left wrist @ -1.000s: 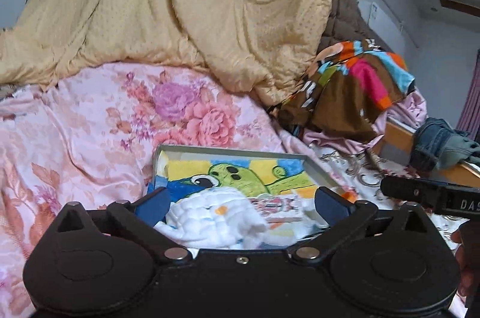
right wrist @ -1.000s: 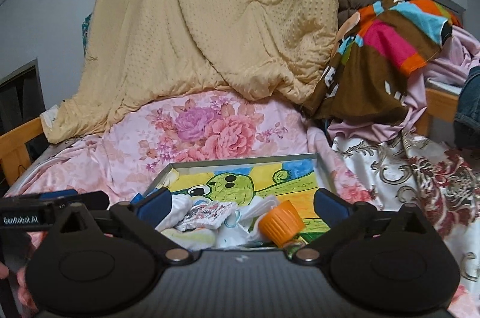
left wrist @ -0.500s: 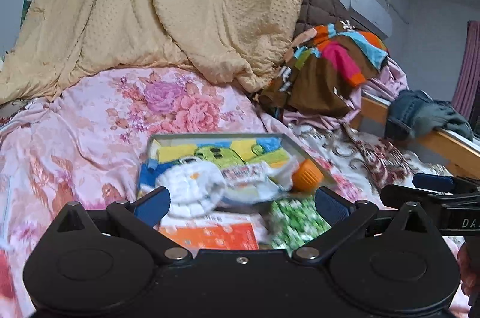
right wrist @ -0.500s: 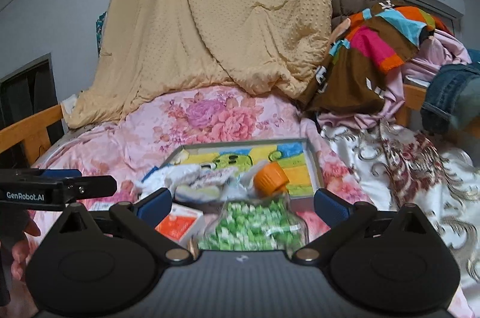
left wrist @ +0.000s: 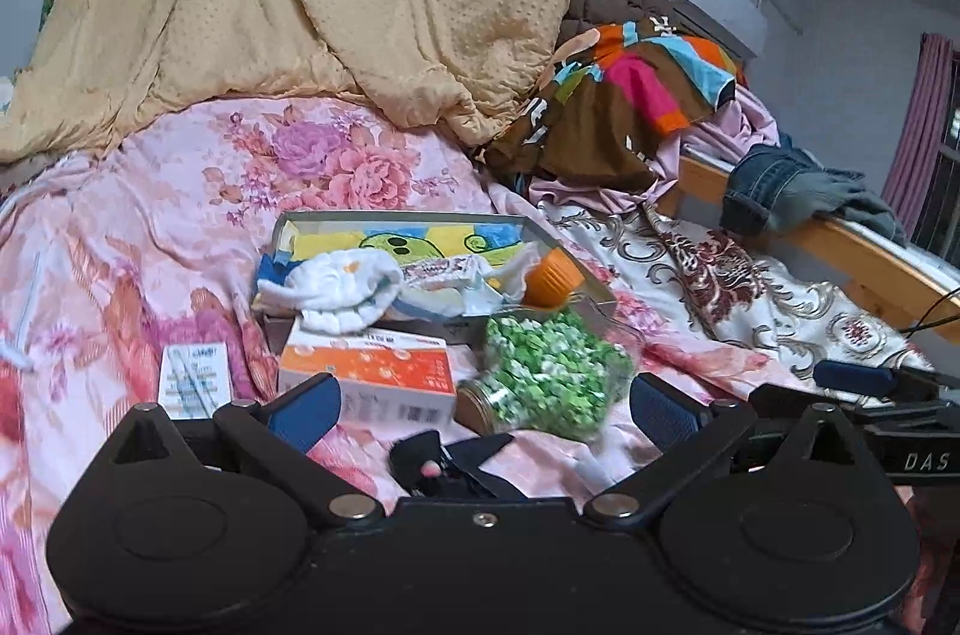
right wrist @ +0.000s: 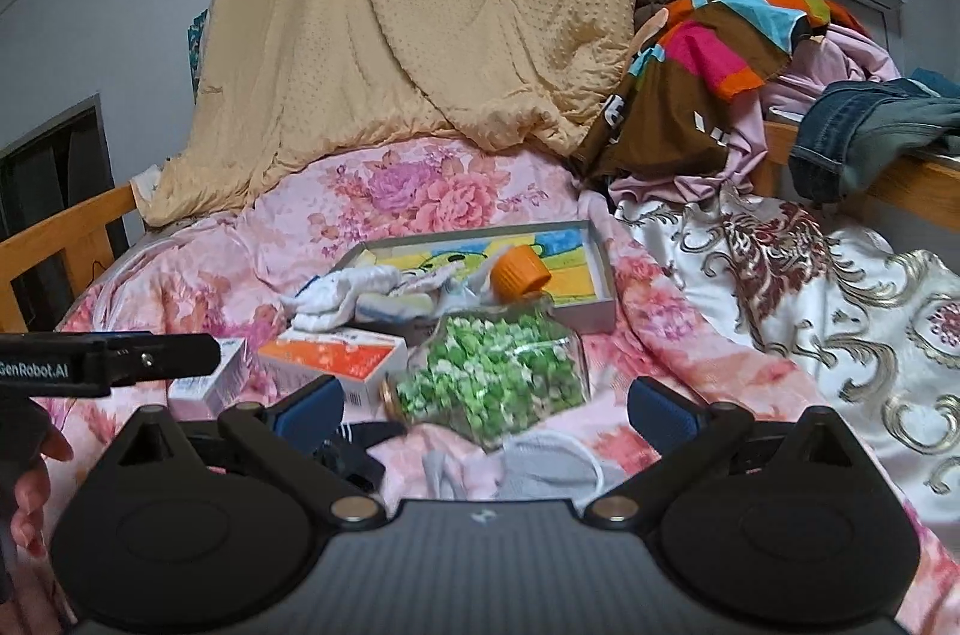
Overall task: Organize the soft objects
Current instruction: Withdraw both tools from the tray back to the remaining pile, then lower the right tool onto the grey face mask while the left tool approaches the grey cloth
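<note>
Now both the left gripper (left wrist: 483, 410) and right gripper (right wrist: 486, 407) are hovering wide and empty-jawed near the jar of green candy (right wrist: 495, 374).

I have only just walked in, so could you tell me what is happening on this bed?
A person holds two grippers over a floral bedspread. The left gripper and right gripper are both open and empty. Ahead lie a jar of green pieces, an orange box and a tray holding a white cloth.

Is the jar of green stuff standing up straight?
No, the jar of green pieces lies on its side on the pink floral bedspread, with its mouth pointing toward the orange box.
</note>
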Tool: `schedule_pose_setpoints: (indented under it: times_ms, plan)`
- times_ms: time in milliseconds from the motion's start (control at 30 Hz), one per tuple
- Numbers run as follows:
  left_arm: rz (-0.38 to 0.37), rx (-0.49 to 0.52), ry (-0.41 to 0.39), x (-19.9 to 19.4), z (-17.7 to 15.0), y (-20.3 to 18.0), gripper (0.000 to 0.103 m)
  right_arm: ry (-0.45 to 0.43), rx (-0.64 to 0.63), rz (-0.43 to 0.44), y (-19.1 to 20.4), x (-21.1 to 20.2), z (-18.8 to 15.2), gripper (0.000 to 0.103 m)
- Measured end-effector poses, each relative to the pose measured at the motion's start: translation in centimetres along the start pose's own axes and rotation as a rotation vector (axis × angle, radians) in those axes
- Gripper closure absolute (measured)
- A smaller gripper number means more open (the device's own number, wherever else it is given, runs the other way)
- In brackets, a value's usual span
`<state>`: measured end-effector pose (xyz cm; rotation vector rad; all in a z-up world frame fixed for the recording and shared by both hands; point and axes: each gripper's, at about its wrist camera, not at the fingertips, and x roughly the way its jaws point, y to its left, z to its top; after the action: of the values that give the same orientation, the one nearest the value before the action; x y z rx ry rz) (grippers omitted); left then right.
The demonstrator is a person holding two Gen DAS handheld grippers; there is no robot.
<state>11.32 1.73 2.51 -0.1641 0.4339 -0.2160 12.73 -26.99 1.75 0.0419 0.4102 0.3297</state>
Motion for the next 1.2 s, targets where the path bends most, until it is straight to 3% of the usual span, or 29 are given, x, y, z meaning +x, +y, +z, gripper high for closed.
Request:
schedule_pose_setpoints:
  times_ms: [333,500,733,1200]
  plan:
    - [-0.008,-0.049,0.038,-2.0,-1.7,-0.4,0.001,0.054,-0.025,-0.028,-0.1,-2.9,-2.1,0.0]
    - [-0.028,-0.004,0.09,-1.6,-2.5,-1.3,0.001,0.075,-0.021,-0.064,-0.4,-3.1,-2.4,0.0]
    - [-0.088,0.039,0.157,-0.5,-4.0,-2.4,0.001,0.163,0.085,-0.128,-2.7,-1.6,-2.9,0.0]
    - [-0.171,0.118,0.235,1.8,-5.4,-4.5,0.001,0.243,0.15,-0.071,-4.1,1.0,-3.3,0.0]
